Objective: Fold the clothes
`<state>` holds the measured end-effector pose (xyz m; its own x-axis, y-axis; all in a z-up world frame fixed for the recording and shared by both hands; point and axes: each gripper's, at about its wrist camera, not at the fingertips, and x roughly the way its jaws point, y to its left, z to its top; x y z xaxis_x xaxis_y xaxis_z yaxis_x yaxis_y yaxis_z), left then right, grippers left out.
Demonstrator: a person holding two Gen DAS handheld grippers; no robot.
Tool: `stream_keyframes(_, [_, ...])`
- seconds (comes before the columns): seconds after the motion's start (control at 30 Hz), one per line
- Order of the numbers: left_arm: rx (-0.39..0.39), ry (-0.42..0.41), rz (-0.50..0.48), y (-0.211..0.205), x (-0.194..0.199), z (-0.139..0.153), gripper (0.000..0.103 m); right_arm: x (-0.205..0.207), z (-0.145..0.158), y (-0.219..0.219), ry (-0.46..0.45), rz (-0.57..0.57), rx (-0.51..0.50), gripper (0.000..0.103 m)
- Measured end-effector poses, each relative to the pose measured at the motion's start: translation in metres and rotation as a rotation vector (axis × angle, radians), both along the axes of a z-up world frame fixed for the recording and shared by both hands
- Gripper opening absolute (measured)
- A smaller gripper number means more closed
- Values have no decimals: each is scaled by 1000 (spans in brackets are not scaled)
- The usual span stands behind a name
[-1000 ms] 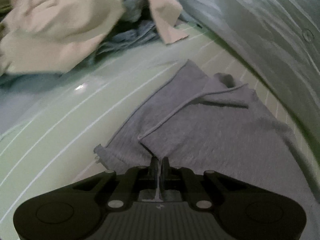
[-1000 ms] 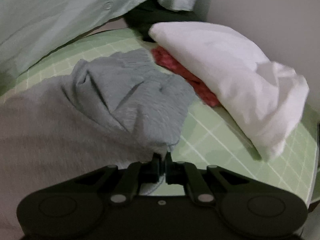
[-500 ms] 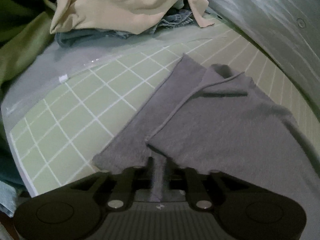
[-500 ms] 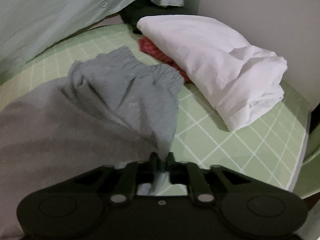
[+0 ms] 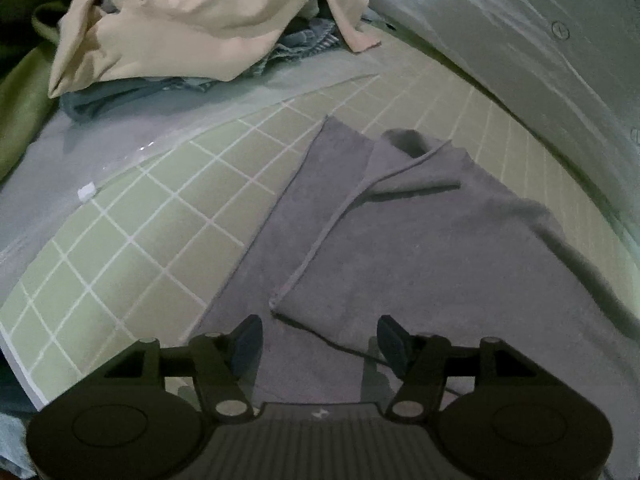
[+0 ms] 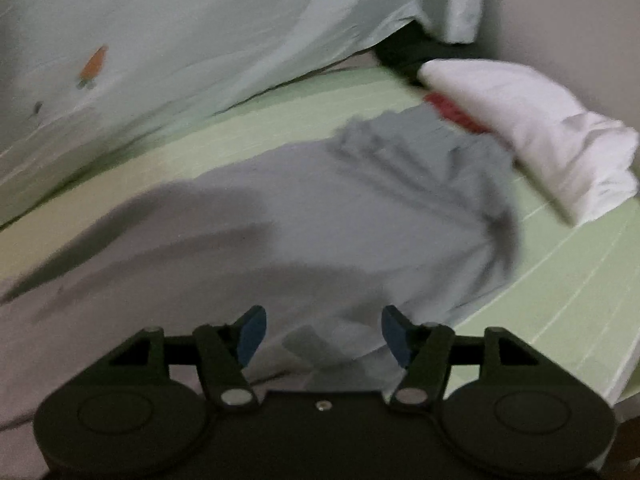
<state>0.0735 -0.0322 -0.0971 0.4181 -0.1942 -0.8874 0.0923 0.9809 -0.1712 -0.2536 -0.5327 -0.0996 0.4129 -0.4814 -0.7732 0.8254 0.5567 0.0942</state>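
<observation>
A grey garment (image 5: 420,248) lies folded over on the green grid mat (image 5: 132,240); its upper layer's corner sits just ahead of my left gripper (image 5: 319,340), which is open and empty above the cloth. In the right wrist view the same grey garment (image 6: 320,216), with a gathered waistband at its far end, lies flat on the mat (image 6: 560,280). My right gripper (image 6: 323,334) is open and empty over its near edge. This view is blurred.
A heap of beige and blue clothes (image 5: 180,24) lies at the mat's far left. A pale green sheet (image 5: 520,40) hangs along the back. A folded white cloth (image 6: 532,136) over a red one (image 6: 452,112) sits at the right.
Both grippers were shut on the grey garment's near edge; both have opened and let it go. The garment now lies flat on the mat. The right view has swung left.
</observation>
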Motion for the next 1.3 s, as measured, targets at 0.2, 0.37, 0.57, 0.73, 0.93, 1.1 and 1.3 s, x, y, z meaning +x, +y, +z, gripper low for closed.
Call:
stream_keyframes(0.2, [-9,-4,-96,2,9,1,39,11,-17,12,-43,-77,97,64])
stream_keyframes(0.37, [0,-10,-173,-5,14,2,15,14,-21,11,-68,-167,109,52])
stream_keyframes(0.57, [17,-33,-206,-14,15,2,0,19,-26,3,-28,-176,95,9])
stream_keyframes(0.73, [51,-142,-148,-4,12,25,0,10,-9,-1,-85,-152,67,2])
stream_keyframes(0.93, [14,-165,-127,19,10,45,0,-11,38,8,-172,-107,-28,2])
stream_keyframes(1.1, [-18,-40,-106,21,11,13,3,-10,12,3,-112,-105,37,2])
stream_keyframes(1.3, [-2,7,-106,15,9,-6,27,-10,-6,2,-98,-136,91,2])
